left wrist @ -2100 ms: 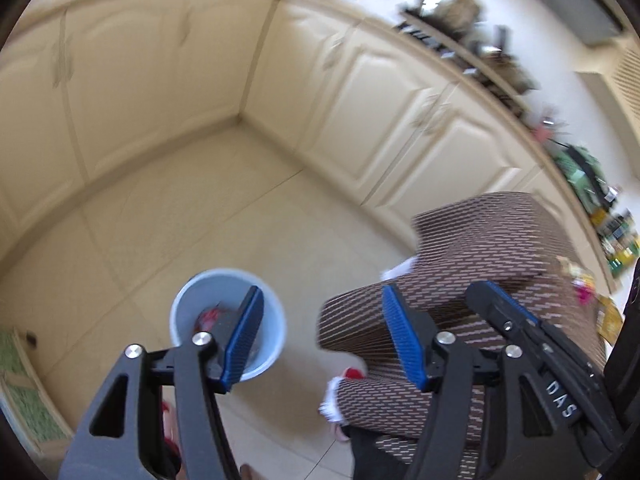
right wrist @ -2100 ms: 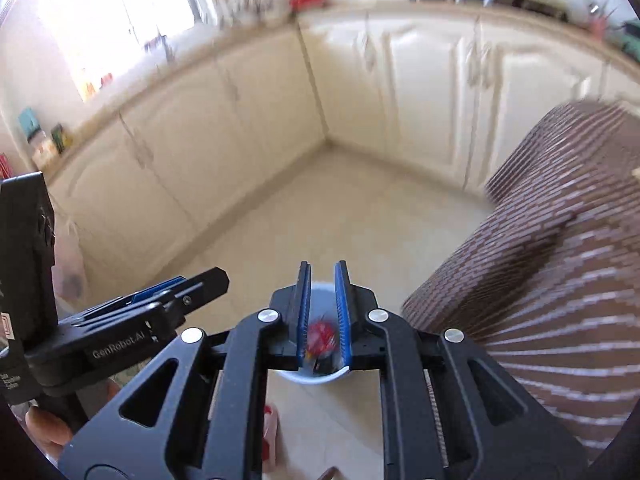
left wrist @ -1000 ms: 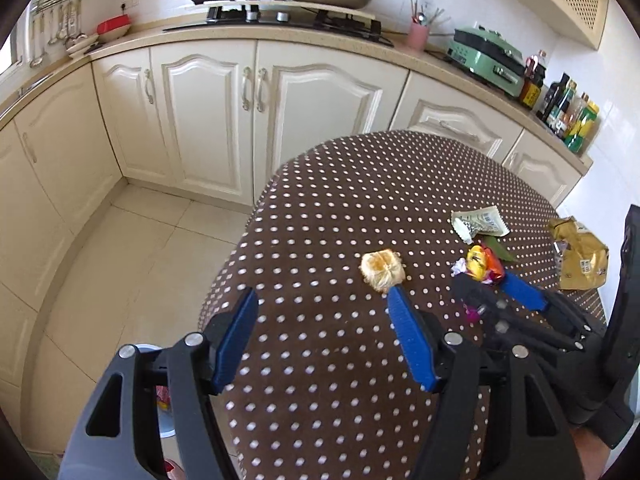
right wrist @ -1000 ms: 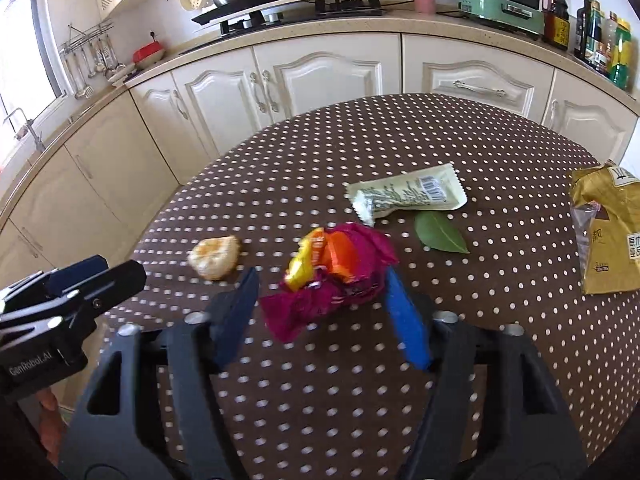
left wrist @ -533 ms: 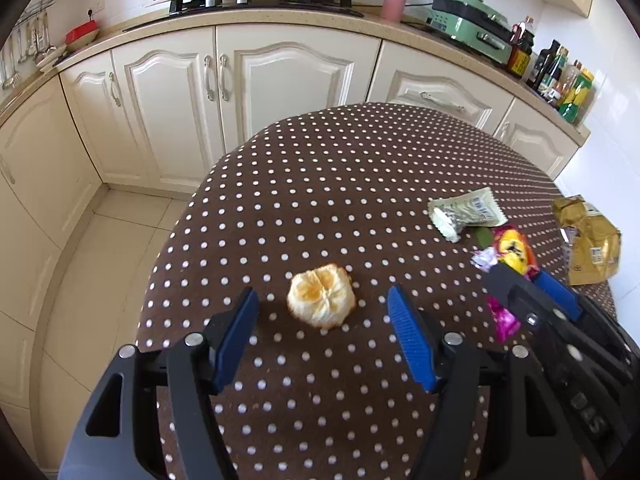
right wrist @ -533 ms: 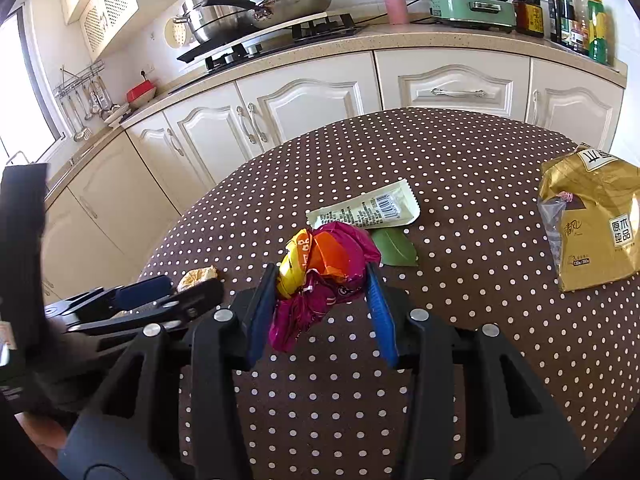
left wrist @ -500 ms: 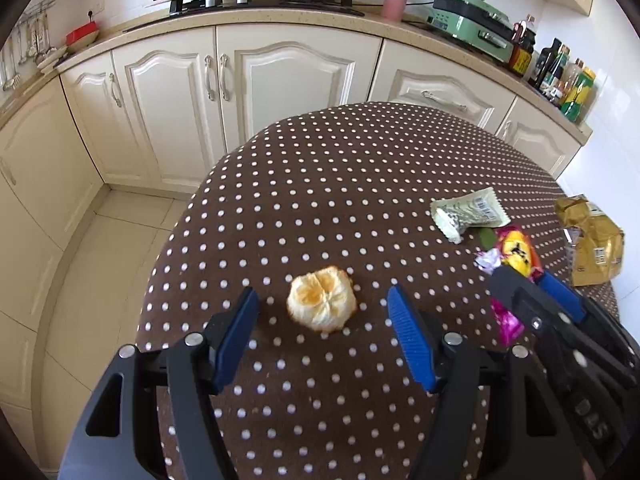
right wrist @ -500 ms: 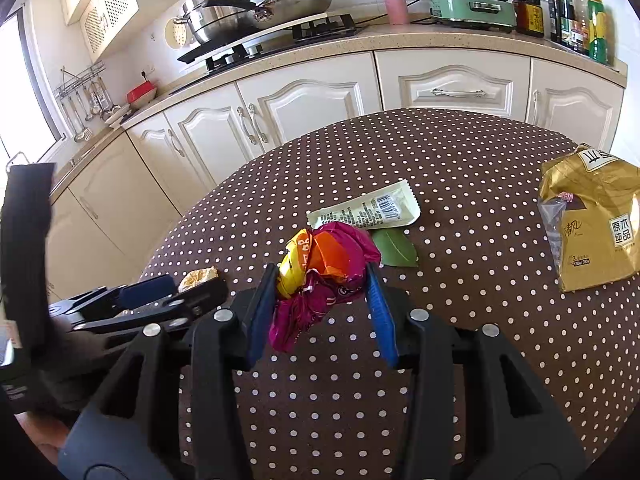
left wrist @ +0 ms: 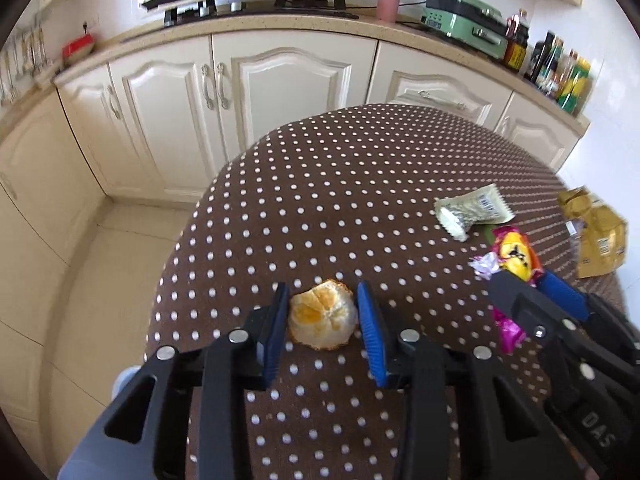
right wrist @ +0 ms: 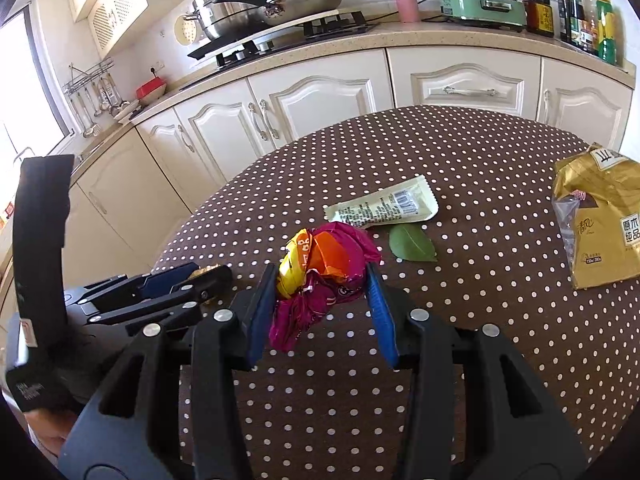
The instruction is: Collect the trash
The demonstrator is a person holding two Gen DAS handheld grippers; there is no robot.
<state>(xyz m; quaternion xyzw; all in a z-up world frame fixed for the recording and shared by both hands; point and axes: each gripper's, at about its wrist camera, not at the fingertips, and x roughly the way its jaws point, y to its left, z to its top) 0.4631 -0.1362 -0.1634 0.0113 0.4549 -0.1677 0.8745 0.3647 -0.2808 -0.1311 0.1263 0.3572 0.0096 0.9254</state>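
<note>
An orange peel (left wrist: pixel 322 315) lies on the brown dotted tablecloth (left wrist: pixel 340 184). My left gripper (left wrist: pixel 323 308) has its blue pads on either side of the peel, nearly touching it. A crumpled magenta and yellow wrapper (right wrist: pixel 320 276) lies between the pads of my right gripper (right wrist: pixel 322 284), which stands closely around it. The wrapper also shows in the left wrist view (left wrist: pixel 514 260). A pale green sachet (right wrist: pixel 384 206), a green leaf (right wrist: pixel 412 244) and a gold bag (right wrist: pixel 600 216) lie further back on the table.
The table's left edge drops to a tiled floor (left wrist: pixel 100 280). A blue bin rim (left wrist: pixel 122 380) peeks out below the table edge. Cream cabinets (left wrist: pixel 280 92) and a counter with pots, bottles and a green appliance (left wrist: pixel 464 20) stand behind.
My left gripper has narrowed around the orange peel and moved closer to it. My right gripper has stayed around the wrapper, a little nearer.
</note>
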